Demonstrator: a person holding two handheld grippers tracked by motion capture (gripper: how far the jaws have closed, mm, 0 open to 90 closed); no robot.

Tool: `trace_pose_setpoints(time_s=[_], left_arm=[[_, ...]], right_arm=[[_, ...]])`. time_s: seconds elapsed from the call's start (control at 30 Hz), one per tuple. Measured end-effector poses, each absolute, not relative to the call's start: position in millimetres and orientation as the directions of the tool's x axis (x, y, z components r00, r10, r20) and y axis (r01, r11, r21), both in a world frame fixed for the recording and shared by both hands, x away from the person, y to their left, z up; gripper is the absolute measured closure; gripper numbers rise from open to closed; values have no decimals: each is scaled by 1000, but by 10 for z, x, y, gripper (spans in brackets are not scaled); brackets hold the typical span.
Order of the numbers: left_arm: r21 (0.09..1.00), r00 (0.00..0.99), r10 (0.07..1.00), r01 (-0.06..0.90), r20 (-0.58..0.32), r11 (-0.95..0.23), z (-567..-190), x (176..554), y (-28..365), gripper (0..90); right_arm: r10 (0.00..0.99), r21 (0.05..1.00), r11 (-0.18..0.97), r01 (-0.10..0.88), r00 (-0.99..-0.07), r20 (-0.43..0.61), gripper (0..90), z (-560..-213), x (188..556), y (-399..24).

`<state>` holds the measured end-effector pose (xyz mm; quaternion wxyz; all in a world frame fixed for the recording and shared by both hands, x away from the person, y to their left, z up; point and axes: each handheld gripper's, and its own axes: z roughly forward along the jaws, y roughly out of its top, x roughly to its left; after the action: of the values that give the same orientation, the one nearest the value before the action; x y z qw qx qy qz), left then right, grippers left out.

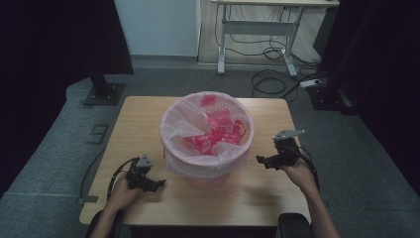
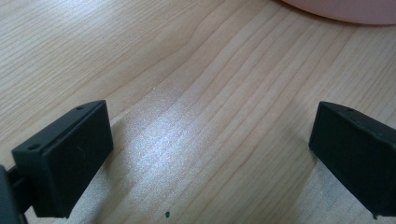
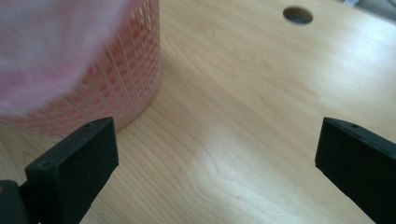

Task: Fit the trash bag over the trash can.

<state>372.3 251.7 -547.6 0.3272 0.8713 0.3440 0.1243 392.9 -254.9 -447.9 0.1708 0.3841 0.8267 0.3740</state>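
- Flanking the basket (image 1: pixel 207 173), both grippers sat low over the table (image 1: pixel 257 198), each held in one of the person's hands.
- The basket, a pink mesh bin lined with a pale pink bag (image 1: pixel 173 124), stood at the table's middle, slightly toward the near edge; red scraps (image 1: pixel 218 131) lay inside the bag.
- The left gripper (image 1: pixel 159 184) was near the table's near-left corner, pointing toward the basket's base, close to it but not touching.
- In the left gripper view its jaws stood wide apart with only bare wood between them; the basket's rim (image 2: pixel 345 11) showed at the top edge.
- The right gripper (image 1: pixel 259 159) was by the table's right edge, pointing at the basket's side, just beside it and apart.
- In the right gripper view its jaws were spread wide, grasping nothing; the basket's mesh wall (image 3: pixel 121 79) stood just beyond the left jaw, and a round hole (image 3: pixel 298 15) showed in the tabletop farther off.
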Motion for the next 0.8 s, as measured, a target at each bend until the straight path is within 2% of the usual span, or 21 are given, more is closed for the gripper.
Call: trace_pose_setpoints(time_s=[0.47,0.63,0.73,0.8], left_arm=[[656,734,679,515,-6,-551,-5477,3721,2523,0],[656,734,679,515,-6,-552,-5477,3721,2523,0],[657,734,680,516,-7,-550,-5478,3720,2521,0],[657,734,679,516,-7,-550,-5478,3720,2522,0]], right_arm=[[794,727,390,565,-606,45,0,-5285,3848,-2600],[807,720,387,576,-589,37,0,-5445,3827,-2620],[812,712,368,599,-579,67,0,-5539,3825,-2626],[815,729,367,578,-578,47,0,-5568,3807,-2619]])
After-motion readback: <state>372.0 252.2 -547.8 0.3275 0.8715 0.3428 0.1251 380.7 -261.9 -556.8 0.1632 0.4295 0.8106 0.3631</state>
